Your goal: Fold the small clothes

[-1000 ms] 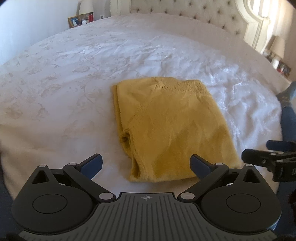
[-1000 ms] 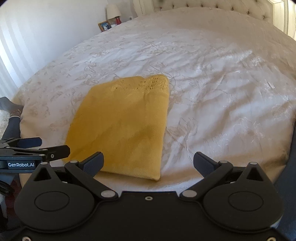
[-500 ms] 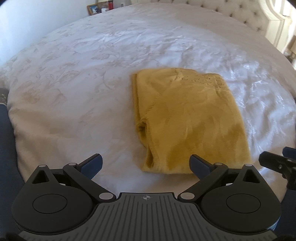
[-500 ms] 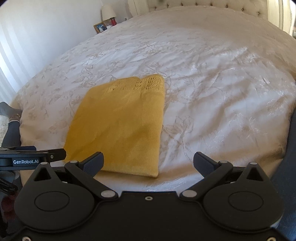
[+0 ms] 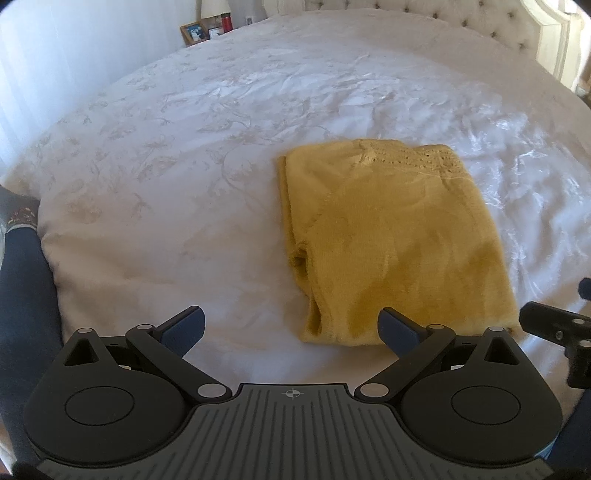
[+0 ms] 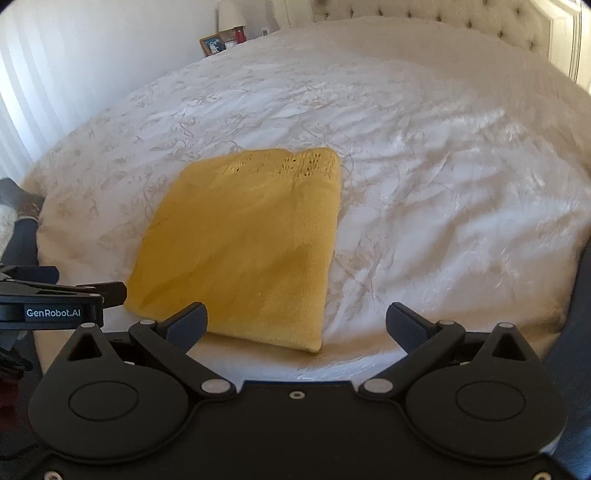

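A yellow knit garment (image 5: pixel 391 240) lies folded into a rectangle on the white bedspread (image 5: pixel 184 184), near the bed's front edge. It also shows in the right wrist view (image 6: pixel 243 243). My left gripper (image 5: pixel 291 326) is open and empty, held above the front edge just left of the garment's near end. My right gripper (image 6: pixel 295 325) is open and empty, held above the garment's near right corner. Each gripper shows at the side of the other's view, the right one (image 5: pixel 554 328) and the left one (image 6: pixel 62 299).
The bed has a tufted headboard (image 5: pixel 443 14) at the far end. A nightstand with a picture frame (image 5: pixel 194 33) and a lamp (image 6: pixel 229 18) stands at the far left. The person's dark-trousered legs (image 5: pixel 22 295) are at the bed's front left.
Both grippers have drawn back and shifted left, so the garment sits further right and further off in the left view. The garment has not moved. Both stay open.
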